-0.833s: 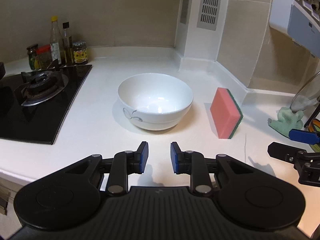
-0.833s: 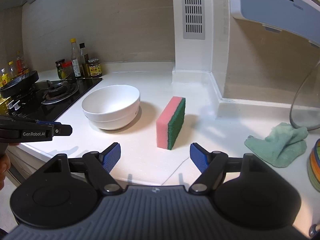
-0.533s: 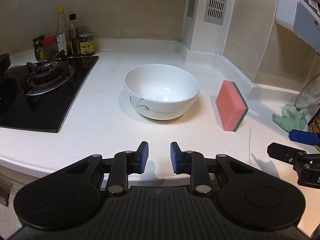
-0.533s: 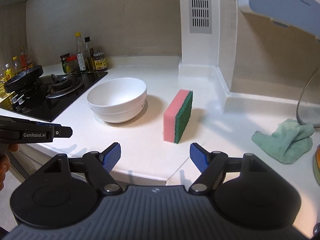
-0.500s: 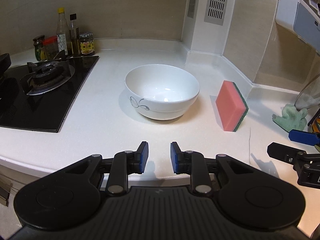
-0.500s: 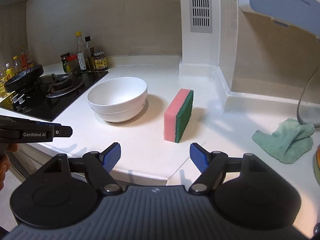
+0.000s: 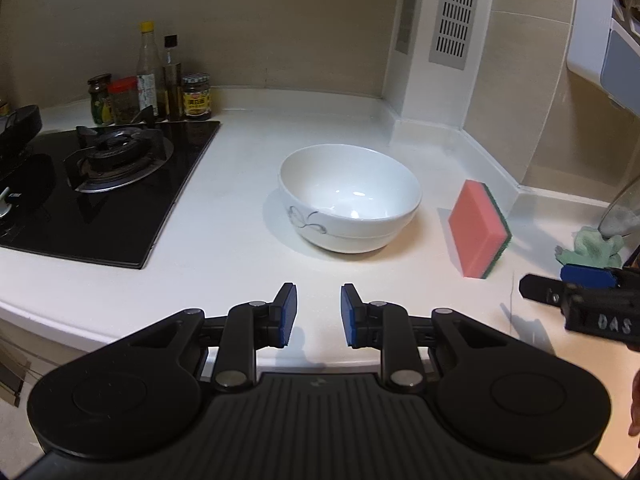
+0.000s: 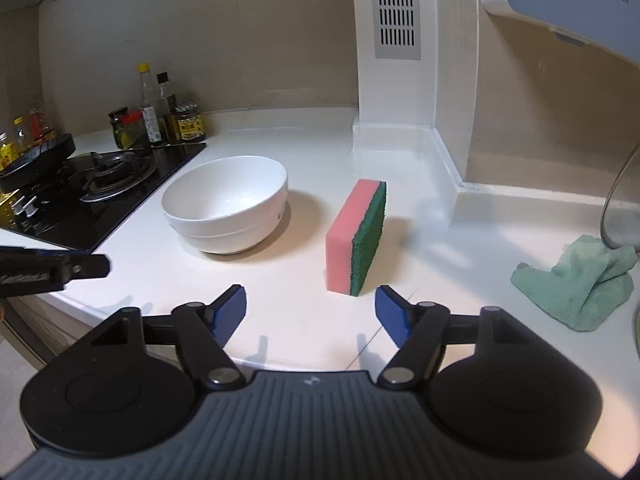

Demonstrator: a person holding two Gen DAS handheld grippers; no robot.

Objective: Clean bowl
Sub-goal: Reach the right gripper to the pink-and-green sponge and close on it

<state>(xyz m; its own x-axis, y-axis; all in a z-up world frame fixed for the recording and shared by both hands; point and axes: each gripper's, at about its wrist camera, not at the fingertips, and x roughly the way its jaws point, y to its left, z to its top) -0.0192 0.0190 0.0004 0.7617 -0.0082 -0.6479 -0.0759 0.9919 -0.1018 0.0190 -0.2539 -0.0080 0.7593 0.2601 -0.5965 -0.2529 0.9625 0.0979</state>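
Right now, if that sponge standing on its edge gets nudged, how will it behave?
The sponge stands on a narrow edge, so a nudge would probably tip it flat. It looks like soft foam: likely light, and squashy when gripped.

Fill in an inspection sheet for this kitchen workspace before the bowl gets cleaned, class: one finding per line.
Surface: white countertop, no spills seen.
Job's things: white bowl upright, looks empty; sponge standing on edge beside it, apart.
Clutter: green cloth crumpled at right; condiment bottles behind gas stove.
Grippers: left gripper narrowly open, empty; right gripper wide open, empty, facing the sponge.
Cables: nothing seen.
Surroundings: tiled wall, vent grille.
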